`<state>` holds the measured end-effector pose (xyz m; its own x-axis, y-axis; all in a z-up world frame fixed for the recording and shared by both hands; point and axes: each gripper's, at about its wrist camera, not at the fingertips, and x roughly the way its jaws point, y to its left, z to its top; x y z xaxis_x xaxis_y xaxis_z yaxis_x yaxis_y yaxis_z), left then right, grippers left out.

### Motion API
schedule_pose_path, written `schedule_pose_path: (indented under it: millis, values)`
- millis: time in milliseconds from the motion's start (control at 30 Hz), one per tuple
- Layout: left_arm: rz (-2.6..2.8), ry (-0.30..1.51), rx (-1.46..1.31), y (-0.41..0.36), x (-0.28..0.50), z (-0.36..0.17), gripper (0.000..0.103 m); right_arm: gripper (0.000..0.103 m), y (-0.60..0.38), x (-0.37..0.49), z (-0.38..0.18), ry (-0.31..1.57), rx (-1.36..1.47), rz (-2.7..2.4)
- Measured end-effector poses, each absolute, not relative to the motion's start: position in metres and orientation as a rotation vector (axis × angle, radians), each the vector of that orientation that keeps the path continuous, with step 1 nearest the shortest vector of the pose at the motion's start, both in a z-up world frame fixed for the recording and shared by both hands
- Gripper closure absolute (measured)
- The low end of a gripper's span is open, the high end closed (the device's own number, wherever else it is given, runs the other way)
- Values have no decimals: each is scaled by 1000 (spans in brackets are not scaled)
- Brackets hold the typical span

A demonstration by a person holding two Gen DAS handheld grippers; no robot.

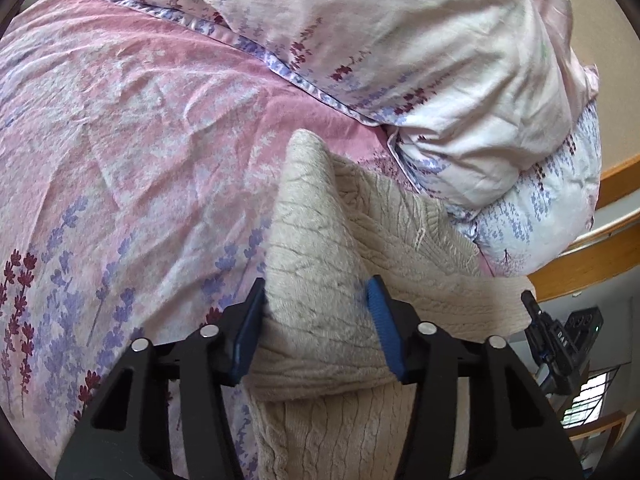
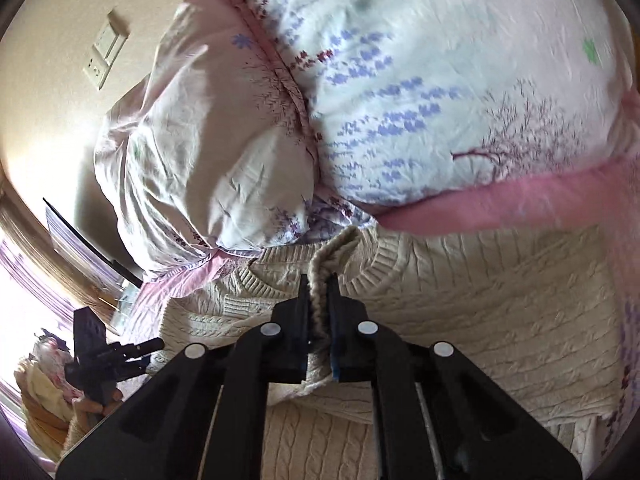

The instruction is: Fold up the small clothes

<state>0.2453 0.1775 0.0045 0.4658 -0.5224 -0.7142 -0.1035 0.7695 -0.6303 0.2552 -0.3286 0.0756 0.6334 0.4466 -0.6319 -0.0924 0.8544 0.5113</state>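
A cream cable-knit sweater [image 1: 400,232] lies on a pink floral bedsheet [image 1: 132,128]. In the left wrist view, my left gripper [image 1: 316,284] has its blue pads on both sides of a thick raised fold of the sweater, which fills the gap and peaks ahead of the fingers. The right wrist view shows the sweater [image 2: 480,300] spread flat with its ribbed neckline visible. There my right gripper [image 2: 319,280] is shut tight on a thin pinched edge of the knit. Each gripper also appears in the other's view: the right gripper [image 1: 556,344] and the left gripper [image 2: 104,356].
A bulky white and lavender-print quilt [image 1: 400,60] is heaped right behind the sweater, also seen as the quilt [image 2: 400,100]. A wooden bed frame [image 1: 580,264] runs at the right. A wall switch plate [image 2: 106,50] is on the beige wall.
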Motion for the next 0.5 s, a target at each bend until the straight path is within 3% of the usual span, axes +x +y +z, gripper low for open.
schedule_pose_path:
  millis: [200,467,500]
  values:
    - [-282,1074,-652,176,251,8,54,96,-371,251,88,767,538,244]
    - [-279,1085,-558,150,259,9,54,97,-403,242,41,916,613,134]
    - [-277,1085,-551,148,260,10,57,97,-404,241,39,924,624,133]
